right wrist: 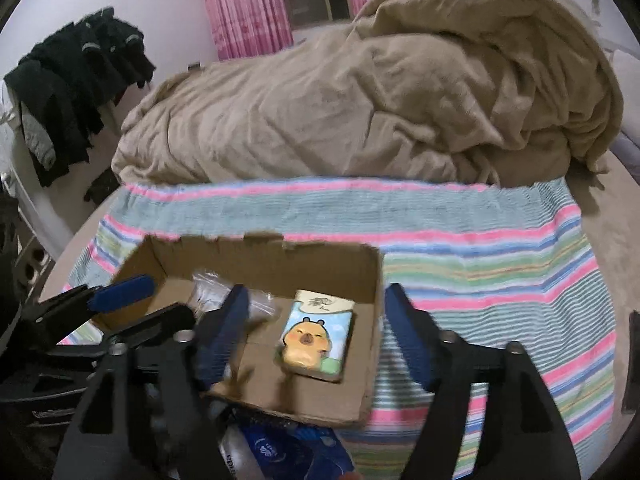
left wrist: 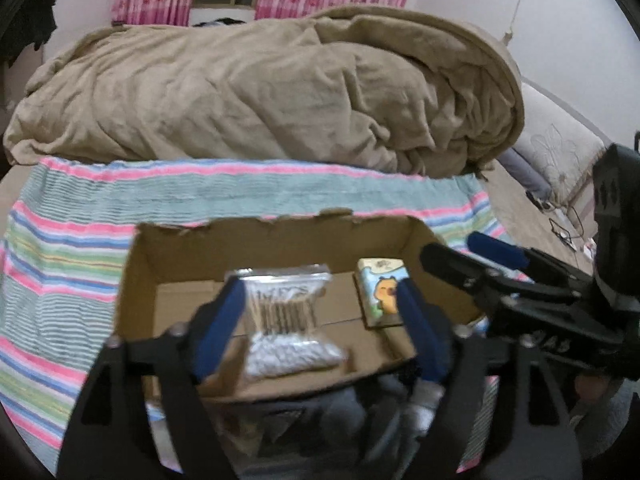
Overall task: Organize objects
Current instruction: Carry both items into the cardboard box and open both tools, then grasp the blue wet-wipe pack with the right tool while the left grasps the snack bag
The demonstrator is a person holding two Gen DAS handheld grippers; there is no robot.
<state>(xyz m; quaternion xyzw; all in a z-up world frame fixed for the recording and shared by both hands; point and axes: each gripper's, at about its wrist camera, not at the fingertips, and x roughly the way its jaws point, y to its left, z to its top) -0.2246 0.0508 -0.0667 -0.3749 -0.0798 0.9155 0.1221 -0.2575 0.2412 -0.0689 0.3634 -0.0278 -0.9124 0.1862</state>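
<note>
Looking down into the cardboard box (left wrist: pixel 280 248) set on the striped towel (left wrist: pixel 60 272) over the bed. Inside, toward the left: a clear bag of cotton swabs (left wrist: pixel 286 320). Beside it on the right, apart from it: a small tissue pack with a cartoon capybara (right wrist: pixel 316 336), lying flat on the box floor.

Left hand-held gripper (left wrist: pixel 320 328) spread wide over the box, blue pads either side of the swab bag, clamping nothing. Right hand-held gripper (right wrist: pixel 316 336) likewise wide apart, nothing between the pads but air above the tissue pack.

Likely light, both of them. Swab bag: slick crinkly film, contents loose, apt to slide; best pinched across the narrow middle where the sticks bunch. Tissue pack: soft, squashy, forgiving; best taken across its short sides.

More packets crowded at the near edge below the box, a blue wrapper (right wrist: pixel 280 452) among them, too blurred to name. Probably next in line for sorting.
</note>
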